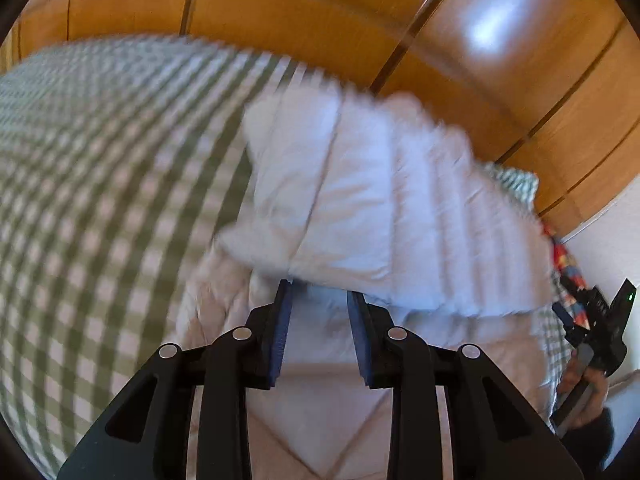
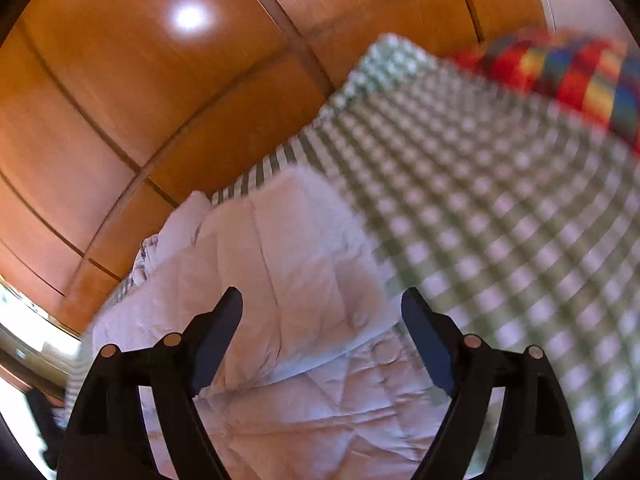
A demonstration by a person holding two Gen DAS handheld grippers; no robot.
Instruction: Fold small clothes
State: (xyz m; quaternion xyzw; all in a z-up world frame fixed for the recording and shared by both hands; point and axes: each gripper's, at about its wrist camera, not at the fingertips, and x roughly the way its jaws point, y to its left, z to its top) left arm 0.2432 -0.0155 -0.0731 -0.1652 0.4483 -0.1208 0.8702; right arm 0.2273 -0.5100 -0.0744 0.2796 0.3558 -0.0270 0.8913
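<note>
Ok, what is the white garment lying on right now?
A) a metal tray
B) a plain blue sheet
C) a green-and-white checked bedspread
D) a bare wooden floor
C: in the right wrist view the white garment lies on the green-and-white checked bedspread, which spreads out beyond it toward the wooden wardrobe doors.

In the left wrist view the white garment (image 1: 360,208) fills the space ahead of the left gripper (image 1: 320,300) from 11 to 2 o'clock. Open checked bed cover (image 1: 100,200) lies from 8 to 11 o'clock. Wooden wardrobe doors (image 1: 320,12) close off 12 o'clock. The right gripper (image 1: 592,320) stands at 3 o'clock. In the right wrist view a coloured cushion (image 2: 560,68) sits at 1 o'clock, with bare cover (image 2: 500,208) between.
</note>
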